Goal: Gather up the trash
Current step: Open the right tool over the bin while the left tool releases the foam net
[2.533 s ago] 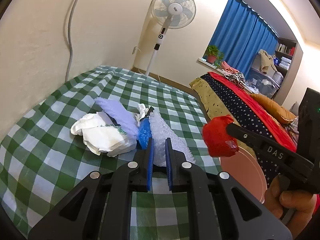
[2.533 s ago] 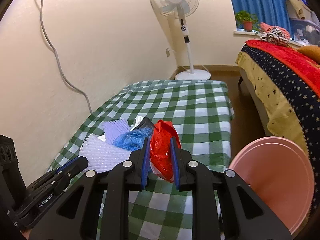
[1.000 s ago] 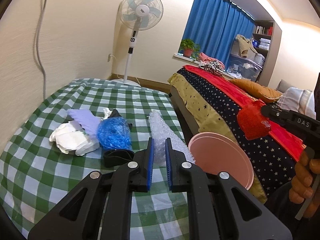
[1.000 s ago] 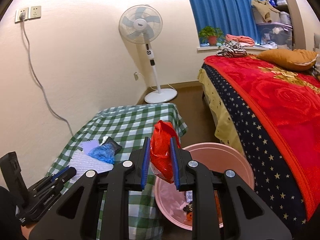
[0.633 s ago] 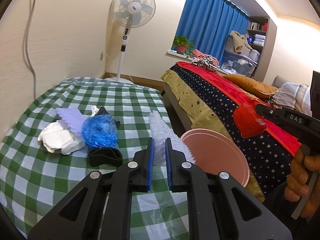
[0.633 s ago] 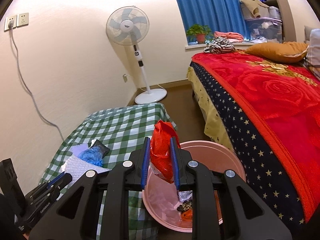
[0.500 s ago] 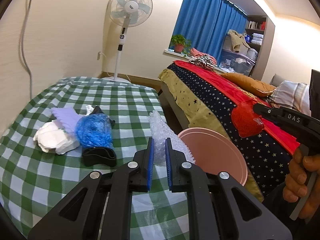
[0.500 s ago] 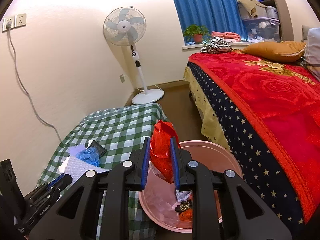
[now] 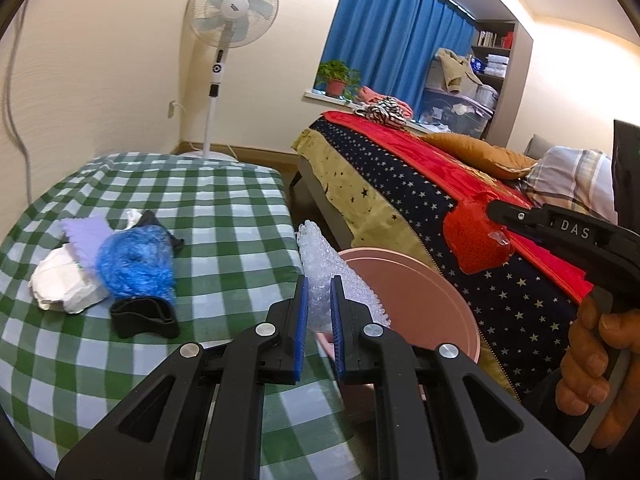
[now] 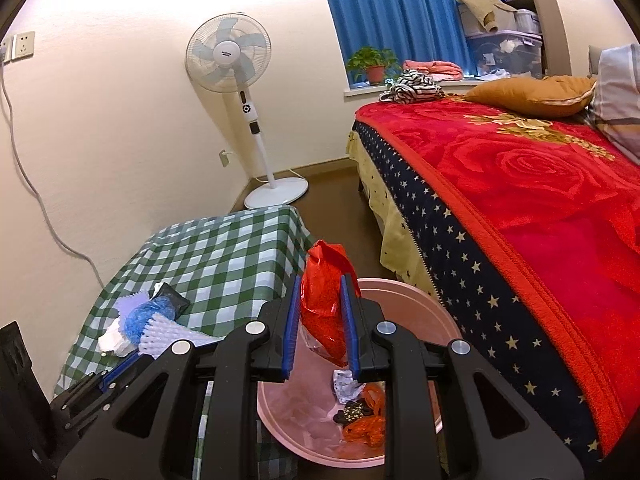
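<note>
bin [image 10: 416, 300]: pink, on floor between bench [image 10: 224, 256] and bed [image 10: 520, 208], holds orange bag, foil scrap, dark bits | right tool [image 10: 320, 320] clamps red bag [image 10: 326, 304] over bin; "DAS" on its side | left tool [image 9: 319, 304] grips bubble wrap [image 9: 320, 256] at bench edge by bin | blue bag [image 9: 136, 264], white wad, black band on bench
</note>
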A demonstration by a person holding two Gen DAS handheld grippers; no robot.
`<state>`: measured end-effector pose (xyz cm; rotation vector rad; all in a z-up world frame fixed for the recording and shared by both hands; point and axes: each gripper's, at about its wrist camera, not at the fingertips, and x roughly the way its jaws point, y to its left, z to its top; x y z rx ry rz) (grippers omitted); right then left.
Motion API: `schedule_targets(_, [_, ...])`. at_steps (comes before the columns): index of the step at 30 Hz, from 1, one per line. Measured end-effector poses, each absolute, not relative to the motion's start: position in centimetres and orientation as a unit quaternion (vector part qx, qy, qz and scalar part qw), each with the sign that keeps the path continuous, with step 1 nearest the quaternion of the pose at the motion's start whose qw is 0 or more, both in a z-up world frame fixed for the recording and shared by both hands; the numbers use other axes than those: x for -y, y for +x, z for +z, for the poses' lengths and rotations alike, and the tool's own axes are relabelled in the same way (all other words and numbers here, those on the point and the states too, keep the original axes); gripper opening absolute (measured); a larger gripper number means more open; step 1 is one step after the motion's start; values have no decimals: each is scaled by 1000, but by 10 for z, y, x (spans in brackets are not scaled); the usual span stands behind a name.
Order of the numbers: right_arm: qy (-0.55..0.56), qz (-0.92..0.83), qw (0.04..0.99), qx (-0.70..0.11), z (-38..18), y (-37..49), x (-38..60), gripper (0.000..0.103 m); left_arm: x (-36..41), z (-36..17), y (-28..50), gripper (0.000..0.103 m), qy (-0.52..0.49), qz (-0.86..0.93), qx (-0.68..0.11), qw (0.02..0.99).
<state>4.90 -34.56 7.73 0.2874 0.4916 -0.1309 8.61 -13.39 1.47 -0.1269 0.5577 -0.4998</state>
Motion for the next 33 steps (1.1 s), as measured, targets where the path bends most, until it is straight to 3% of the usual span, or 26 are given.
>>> schedule_targets(27, [146,-101,949,-261,63,58,365,21,191,-15,118,11,-58,-275,-304,910])
schedule_targets(30, [150,-106,947,-264,62,59,367,23,193,-15,118,13,-63,-289,-302,906])
schedule_targets(33, [160,-115,945,-261,61,57,371,36,195,-16,120,19,-66,-288,-305,905])
